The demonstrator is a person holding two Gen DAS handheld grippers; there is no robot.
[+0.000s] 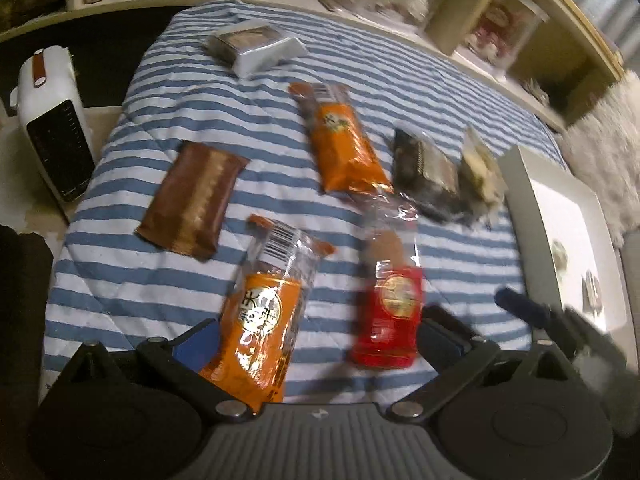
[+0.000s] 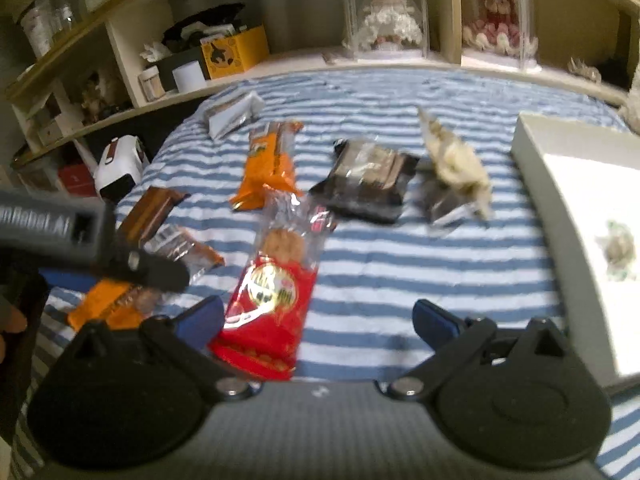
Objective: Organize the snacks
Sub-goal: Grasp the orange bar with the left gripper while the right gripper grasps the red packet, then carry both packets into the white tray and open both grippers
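Several snack packs lie on a blue-and-white striped cover. My left gripper is open low over it, with an orange pack by its left finger and a red pack by its right finger; the pads press on neither. My right gripper is open too, the red pack lying just inside its left finger. Farther off lie a second orange pack, a brown pack, a dark pack, a pale pack and a silver pack.
An open white box sits on the cover at the right. A white heater stands off the left edge. Shelves with jars, boxes and cased dolls run along the back. One finger of the right gripper shows beside the box.
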